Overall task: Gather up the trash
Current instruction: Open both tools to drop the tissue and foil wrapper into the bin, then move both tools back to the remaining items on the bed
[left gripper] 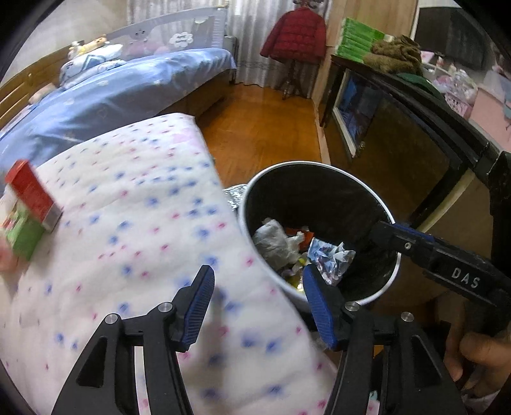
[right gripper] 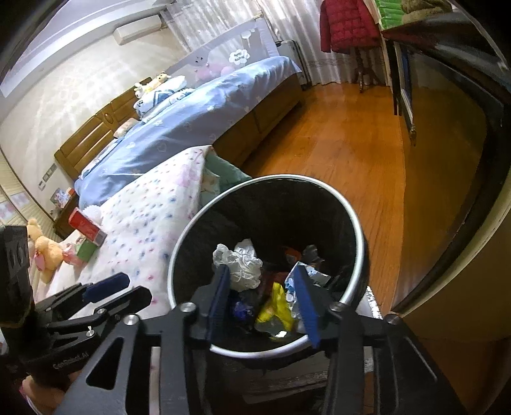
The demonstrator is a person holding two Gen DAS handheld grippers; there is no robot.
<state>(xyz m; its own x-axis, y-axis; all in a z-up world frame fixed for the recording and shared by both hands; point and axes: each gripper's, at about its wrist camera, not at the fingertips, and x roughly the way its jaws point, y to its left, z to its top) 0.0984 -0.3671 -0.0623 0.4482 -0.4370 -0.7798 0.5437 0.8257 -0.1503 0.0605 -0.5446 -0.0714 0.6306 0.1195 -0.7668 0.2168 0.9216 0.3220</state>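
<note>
Soft daylight filters through the curtains [right gripper: 287,19] at the far end — the wooden floor [right gripper: 348,134] shows a pale sheen. The left wrist view is motion-smeared across the dotted quilt [left gripper: 137,223]; both views bend strongly and darken toward their round edges.

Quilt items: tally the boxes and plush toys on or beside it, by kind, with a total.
Red box: 1
Green box: 1
Teddy bear: 1
Total: 3, all at the far end of the dotted quilt. A pink item beside the green box is too blurred to identify, so it is not counted.
</note>
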